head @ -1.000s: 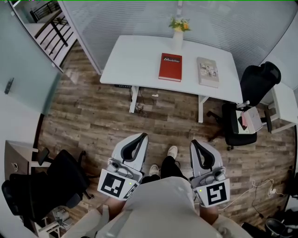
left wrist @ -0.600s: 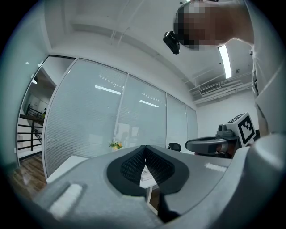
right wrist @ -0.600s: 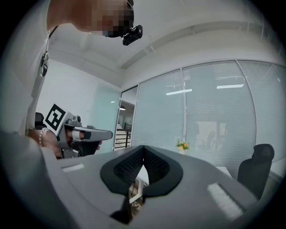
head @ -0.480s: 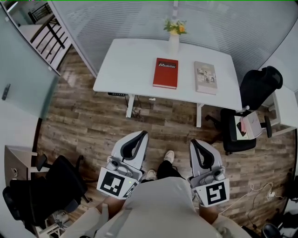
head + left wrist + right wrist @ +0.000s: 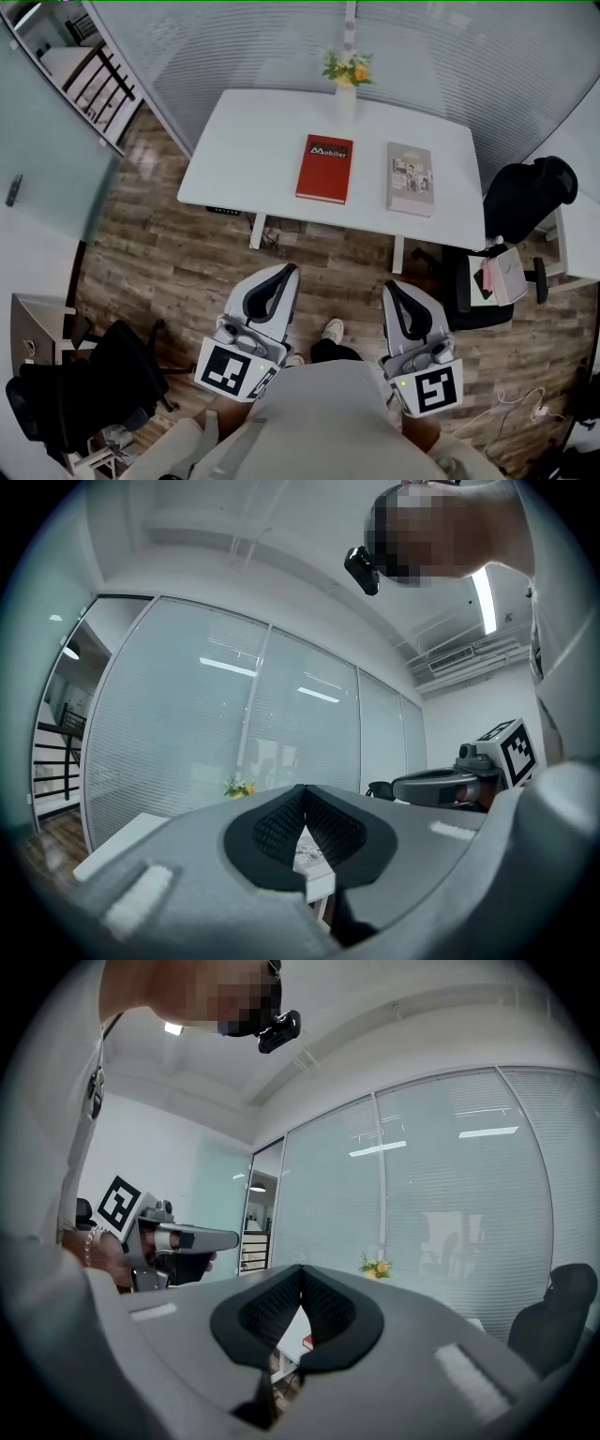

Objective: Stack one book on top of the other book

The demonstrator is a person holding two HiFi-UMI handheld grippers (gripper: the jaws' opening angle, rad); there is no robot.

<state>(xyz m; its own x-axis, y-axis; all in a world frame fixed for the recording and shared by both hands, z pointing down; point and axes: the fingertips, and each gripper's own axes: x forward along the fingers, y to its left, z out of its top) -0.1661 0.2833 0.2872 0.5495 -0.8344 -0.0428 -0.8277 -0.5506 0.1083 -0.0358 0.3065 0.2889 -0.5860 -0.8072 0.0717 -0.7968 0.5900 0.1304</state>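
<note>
Two books lie side by side, apart, on a white table (image 5: pixel 244 159) ahead of me: a red book (image 5: pixel 324 169) at its middle and a grey-beige book (image 5: pixel 411 178) to the right. My left gripper (image 5: pixel 288 272) and right gripper (image 5: pixel 390 287) are held level over the wood floor, well short of the table, both shut with nothing between the jaws. In the left gripper view the shut left gripper (image 5: pixel 302 789) points at the table edge. Beneath the shut right gripper (image 5: pixel 301 1269) in the right gripper view, a bit of the red book (image 5: pixel 307 1341) shows.
A vase of yellow flowers (image 5: pixel 345 77) stands at the table's far edge, by the glass wall. A black office chair (image 5: pixel 506 225) with papers on its seat sits right of the table. Another black chair (image 5: pixel 84 389) is at my near left. Cables lie on the floor under the table.
Both grippers and I have moved forward toward the table; the table and books now sit nearer and lower in the head view. The jaws stayed shut.
</note>
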